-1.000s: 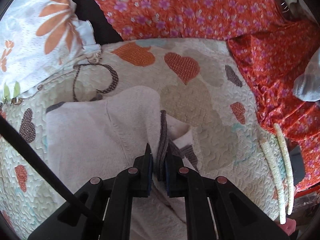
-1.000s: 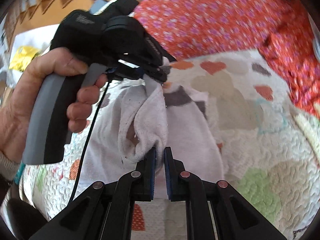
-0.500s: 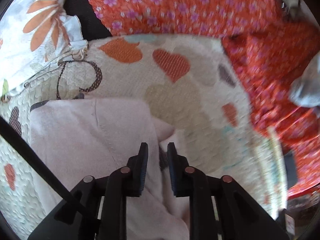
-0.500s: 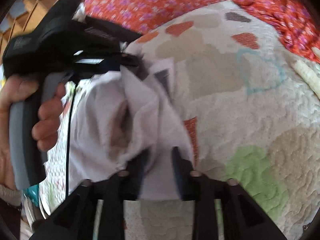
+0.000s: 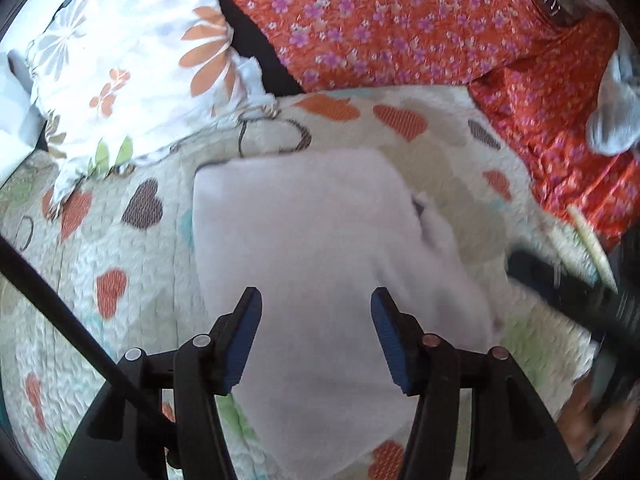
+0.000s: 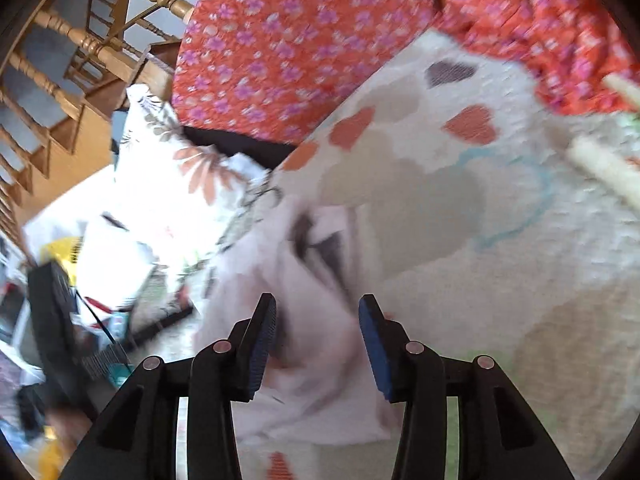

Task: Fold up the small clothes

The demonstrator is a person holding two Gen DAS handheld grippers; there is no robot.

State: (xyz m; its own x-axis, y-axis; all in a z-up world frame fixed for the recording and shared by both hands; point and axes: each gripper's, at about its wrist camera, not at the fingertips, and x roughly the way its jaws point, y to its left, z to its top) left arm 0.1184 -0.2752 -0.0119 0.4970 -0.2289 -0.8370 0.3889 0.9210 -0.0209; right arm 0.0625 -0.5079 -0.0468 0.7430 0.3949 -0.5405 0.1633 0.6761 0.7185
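Note:
A small pale pink garment lies folded on a heart-patterned quilt. My left gripper hangs over its near half; its jaws are opening, with the cloth below them and untouched by the pads. In the right wrist view the same garment lies blurred, its grey-trimmed edge on top. My right gripper stands above it with jaws opening and nothing pinched between them. The right gripper's black body shows blurred at the right edge of the left wrist view.
A white floral pillow lies at the back left, and a red floral cloth covers the back and right. A grey sock rests on the red cloth. Two cream strips lie at the quilt's right edge. Wooden stair rails stand behind.
Both grippers let go of the garment and their jaws spread apart. The left gripper pulled back, so more of the garment and pillow shows. The garment now lies flat on the quilt.

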